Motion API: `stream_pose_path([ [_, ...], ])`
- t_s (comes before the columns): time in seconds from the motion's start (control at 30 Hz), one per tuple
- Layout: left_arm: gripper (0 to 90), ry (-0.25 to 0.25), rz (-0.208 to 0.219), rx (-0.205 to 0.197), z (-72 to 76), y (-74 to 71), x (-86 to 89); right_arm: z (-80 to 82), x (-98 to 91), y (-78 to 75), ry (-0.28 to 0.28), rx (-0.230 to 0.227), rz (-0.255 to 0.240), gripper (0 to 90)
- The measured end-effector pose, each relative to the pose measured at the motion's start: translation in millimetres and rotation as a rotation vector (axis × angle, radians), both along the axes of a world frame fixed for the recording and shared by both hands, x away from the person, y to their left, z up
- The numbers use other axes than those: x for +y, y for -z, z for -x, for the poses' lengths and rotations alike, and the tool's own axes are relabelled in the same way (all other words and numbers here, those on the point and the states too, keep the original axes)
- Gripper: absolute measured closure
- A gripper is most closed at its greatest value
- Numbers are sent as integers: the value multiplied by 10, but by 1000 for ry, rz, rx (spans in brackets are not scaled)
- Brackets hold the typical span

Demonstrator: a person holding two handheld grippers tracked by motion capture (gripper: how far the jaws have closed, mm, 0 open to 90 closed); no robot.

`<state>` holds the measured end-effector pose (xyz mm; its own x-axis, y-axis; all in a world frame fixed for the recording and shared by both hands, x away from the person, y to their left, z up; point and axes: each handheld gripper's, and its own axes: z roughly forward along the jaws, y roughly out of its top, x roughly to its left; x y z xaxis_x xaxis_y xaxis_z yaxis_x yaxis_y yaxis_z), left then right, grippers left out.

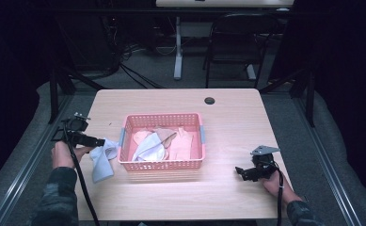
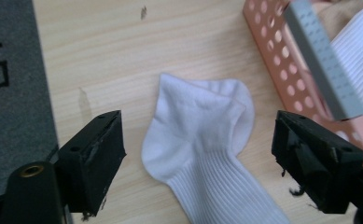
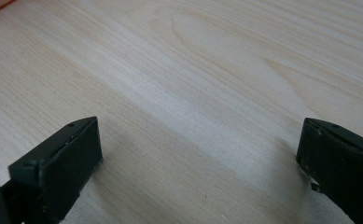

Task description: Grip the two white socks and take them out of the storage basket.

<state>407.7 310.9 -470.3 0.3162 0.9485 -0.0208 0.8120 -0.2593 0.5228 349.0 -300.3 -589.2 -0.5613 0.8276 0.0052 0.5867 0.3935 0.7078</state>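
While my left gripper [image 2: 198, 154] hangs over the white sock [image 2: 202, 135], its fingers [image 2: 93, 158] stand wide apart, one on each side of the sock and clear of it. I see the sock lying flat on the desk [image 1: 227, 108], just beside the pink basket [image 1: 162, 165] on its left side. More cloth lies inside that basket. My right gripper [image 3: 198, 163] sits well apart near the desk's right edge, fingers spread wide with only bare wood between them, holding nothing.
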Motion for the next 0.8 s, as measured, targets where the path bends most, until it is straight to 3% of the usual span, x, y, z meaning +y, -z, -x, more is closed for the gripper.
stream_pose_path([
  [0.43,0,57,47,-44,58,-307,-146,-1,-2,0,0,0,2,0],
  [0.8,0,129,47,-64,35,-407,-430,0,-1,-1,-1,1,1,0],
])
